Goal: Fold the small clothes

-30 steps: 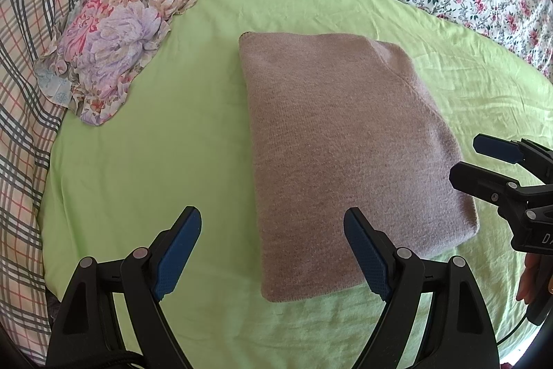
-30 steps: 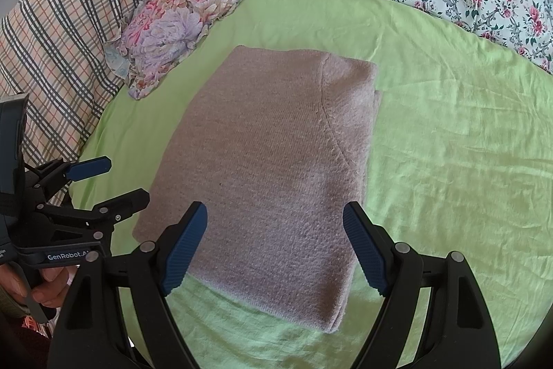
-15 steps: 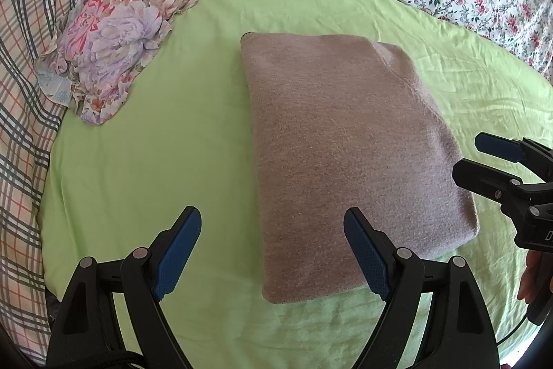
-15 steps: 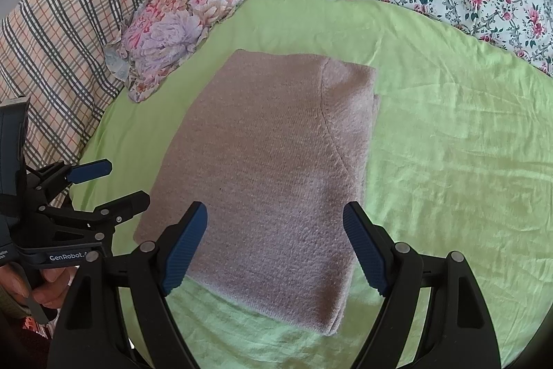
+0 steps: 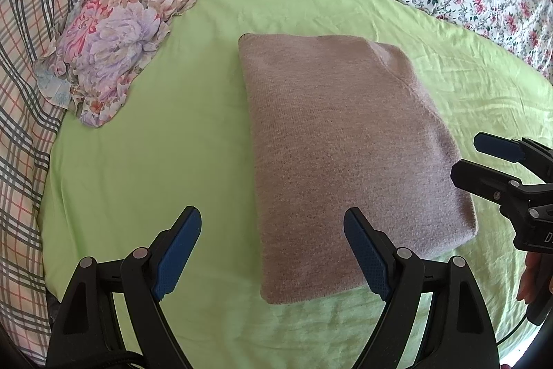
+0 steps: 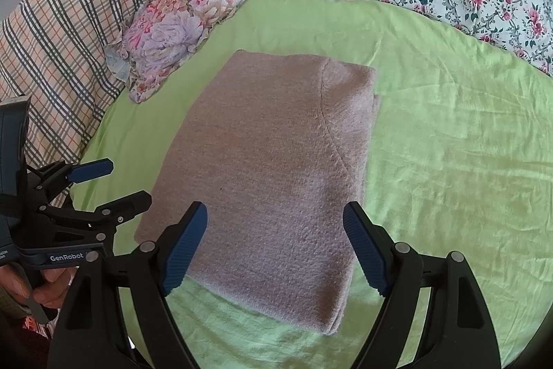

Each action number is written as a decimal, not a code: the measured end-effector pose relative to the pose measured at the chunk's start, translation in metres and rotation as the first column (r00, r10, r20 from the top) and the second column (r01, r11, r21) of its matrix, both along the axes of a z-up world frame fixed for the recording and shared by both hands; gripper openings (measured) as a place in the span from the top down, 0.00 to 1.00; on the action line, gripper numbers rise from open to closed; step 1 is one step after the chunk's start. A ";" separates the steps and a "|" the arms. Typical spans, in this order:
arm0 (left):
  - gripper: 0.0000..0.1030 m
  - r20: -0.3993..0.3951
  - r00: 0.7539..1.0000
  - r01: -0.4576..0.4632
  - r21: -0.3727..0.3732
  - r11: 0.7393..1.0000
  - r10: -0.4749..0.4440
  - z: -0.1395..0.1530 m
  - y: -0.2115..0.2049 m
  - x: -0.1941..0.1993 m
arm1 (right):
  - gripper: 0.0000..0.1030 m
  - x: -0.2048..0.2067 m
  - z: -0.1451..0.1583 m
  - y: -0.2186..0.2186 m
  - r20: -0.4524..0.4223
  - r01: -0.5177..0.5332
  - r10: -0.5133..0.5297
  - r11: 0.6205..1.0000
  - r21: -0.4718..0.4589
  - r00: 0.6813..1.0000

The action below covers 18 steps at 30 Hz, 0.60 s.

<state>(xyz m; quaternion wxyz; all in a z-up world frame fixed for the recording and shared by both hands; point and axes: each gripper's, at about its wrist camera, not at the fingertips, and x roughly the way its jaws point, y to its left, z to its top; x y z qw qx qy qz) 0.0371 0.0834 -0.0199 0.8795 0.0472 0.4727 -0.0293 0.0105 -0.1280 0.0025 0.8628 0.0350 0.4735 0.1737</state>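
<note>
The left hand-held gripper (image 6: 110, 185) carries a strip printed "GenRobot" in white letters. In the left wrist view, the right hand-held gripper (image 5: 478, 158) shows only a cut-off "D".

Both cameras rode on the tongs and looked steeply down and forward over the bed (image 5: 145, 140) from close above its near edge. The left view sat toward the left of the folded sweater (image 5: 345, 140), the right view more squarely over it. They shared the sweater, the green sheet, the flowered pillow (image 6: 172, 33), and each caught the other tongs at its edge.
</note>
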 end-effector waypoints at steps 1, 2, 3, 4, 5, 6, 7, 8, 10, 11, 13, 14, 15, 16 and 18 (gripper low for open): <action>0.17 0.000 1.000 0.000 0.000 1.000 0.000 0.000 0.000 0.000 | 0.21 0.000 0.000 0.000 0.001 -0.001 0.001 1.000 0.000 1.000; 0.17 0.002 1.000 -0.001 0.000 1.000 0.001 0.000 0.000 0.000 | 0.21 0.001 0.001 0.000 0.003 -0.001 0.001 1.000 -0.001 1.000; 0.17 0.003 1.000 0.000 0.000 1.000 0.000 0.000 0.000 0.000 | 0.21 0.001 0.001 -0.001 0.002 -0.001 0.001 1.000 0.000 1.000; 0.17 0.003 1.000 0.002 0.000 1.000 -0.002 0.001 -0.001 0.000 | 0.21 0.002 0.001 -0.001 0.003 0.000 0.000 1.000 -0.001 1.000; 0.17 0.004 1.000 0.003 0.000 1.000 -0.003 0.001 -0.001 0.001 | 0.21 0.001 0.001 -0.001 0.002 0.001 -0.001 1.000 0.000 1.000; 0.17 0.006 1.000 0.004 0.000 1.000 -0.004 0.001 0.000 0.001 | 0.21 0.002 0.002 -0.001 0.002 0.002 -0.002 1.000 0.001 1.000; 0.17 0.012 1.000 0.003 0.002 1.000 -0.003 0.002 0.000 0.001 | 0.21 0.003 0.002 -0.001 0.003 0.003 -0.003 1.000 0.000 1.000; 0.17 0.018 1.000 0.003 0.004 1.000 -0.003 0.002 0.000 0.001 | 0.21 0.004 0.002 -0.002 0.002 0.005 -0.005 1.000 0.001 1.000; 0.17 0.026 1.000 0.002 0.006 1.000 -0.002 0.003 0.000 0.003 | 0.21 0.006 0.000 -0.002 -0.002 0.008 -0.008 1.000 0.004 1.000; 0.17 0.027 1.000 0.000 0.008 1.000 -0.001 0.003 0.000 0.004 | 0.21 0.007 0.000 -0.002 -0.005 0.012 -0.012 1.000 0.007 1.000; 0.17 0.025 1.000 -0.003 0.004 1.000 0.003 0.003 0.001 0.005 | 0.21 0.007 0.000 -0.001 -0.005 0.013 -0.013 1.000 0.010 1.000; 0.17 0.023 1.000 -0.005 0.001 1.000 0.005 0.003 0.001 0.006 | 0.21 0.006 -0.001 -0.001 -0.005 0.012 -0.012 1.000 0.009 1.000; 0.17 0.022 1.000 -0.007 0.000 1.000 0.007 0.002 0.002 0.007 | 0.21 0.006 -0.001 -0.001 -0.005 0.013 -0.013 1.000 0.009 1.000; 0.17 0.020 1.000 -0.008 0.000 1.000 0.008 0.002 0.002 0.008 | 0.21 0.006 -0.001 0.000 -0.006 0.014 -0.014 1.000 0.009 1.000; 0.17 0.020 1.000 -0.010 0.000 1.000 0.010 0.002 0.003 0.009 | 0.21 0.005 -0.001 0.000 -0.006 0.018 -0.018 1.000 0.010 1.000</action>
